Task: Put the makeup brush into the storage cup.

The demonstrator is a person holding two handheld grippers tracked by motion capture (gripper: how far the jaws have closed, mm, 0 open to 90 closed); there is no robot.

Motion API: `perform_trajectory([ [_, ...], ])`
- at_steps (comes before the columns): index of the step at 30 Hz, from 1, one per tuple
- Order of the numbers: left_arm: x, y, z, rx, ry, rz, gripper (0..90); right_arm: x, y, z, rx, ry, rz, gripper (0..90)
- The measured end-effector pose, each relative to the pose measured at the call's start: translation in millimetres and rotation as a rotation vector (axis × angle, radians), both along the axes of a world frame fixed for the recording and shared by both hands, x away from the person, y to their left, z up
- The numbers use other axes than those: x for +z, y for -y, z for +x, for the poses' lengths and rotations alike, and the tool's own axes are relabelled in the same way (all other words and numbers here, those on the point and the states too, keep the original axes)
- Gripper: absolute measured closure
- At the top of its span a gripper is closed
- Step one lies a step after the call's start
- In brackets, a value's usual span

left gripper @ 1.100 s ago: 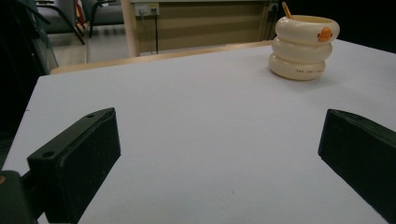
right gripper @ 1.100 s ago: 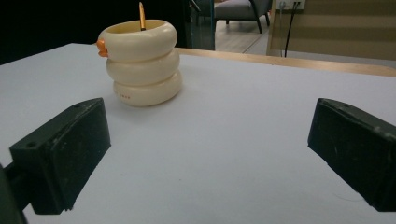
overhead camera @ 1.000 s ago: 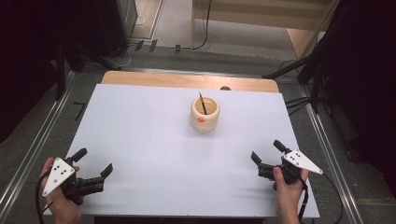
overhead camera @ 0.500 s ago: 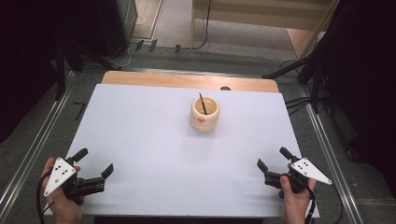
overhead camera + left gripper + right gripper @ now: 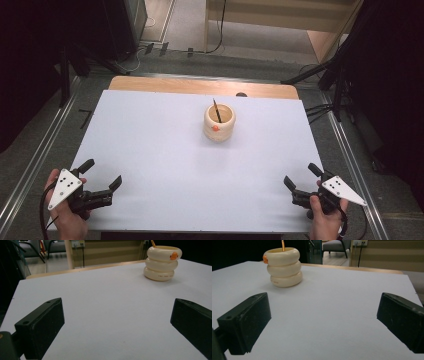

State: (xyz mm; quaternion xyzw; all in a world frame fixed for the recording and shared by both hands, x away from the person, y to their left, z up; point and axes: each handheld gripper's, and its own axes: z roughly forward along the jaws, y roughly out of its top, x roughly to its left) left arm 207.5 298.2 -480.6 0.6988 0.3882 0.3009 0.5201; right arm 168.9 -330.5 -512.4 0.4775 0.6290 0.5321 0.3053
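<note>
A cream, ring-stacked cup [image 5: 219, 122] with a thin dark stick [image 5: 216, 110] inside is standing at twelve o'clock on the white table [image 5: 150, 145]. Both jaws of the left gripper [image 5: 102, 181] at seven o'clock and the right gripper [image 5: 300, 180] at five o'clock are being held wide apart, holding nothing. The tall cup could be tipped, and the stick spilled, if it is bumped high.

White-topped desk [image 5: 160, 150], wooden strip along far edge. Cream ribbed cup [image 5: 219, 121] upright near centre-back, dark stick [image 5: 217, 110] leaning inside.

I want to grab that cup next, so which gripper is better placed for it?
Right, narrowly, I'd judge. The right gripper sits a bit closer to the cup than the left gripper. Both are open, and bare table lies between each and the cup.
</note>
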Motion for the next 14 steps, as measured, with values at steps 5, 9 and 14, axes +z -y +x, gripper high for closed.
perform_trajectory([
  [5,0.2,-1.2,0.0,0.002,0.004,-0.001,0.0,1.1,8.3,-8.5,0.006,0.014,0.003,0.0],
  [9,0.9,-1.8,-0.6,0.004,0.006,-0.001,0.0,1.8,13.4,-10.6,0.001,0.014,0.022,0.0],
  [14,1.1,-0.8,-0.1,0.005,0.009,-0.002,0.0,2.3,12.5,-10.6,0.004,0.017,0.026,0.0],
])
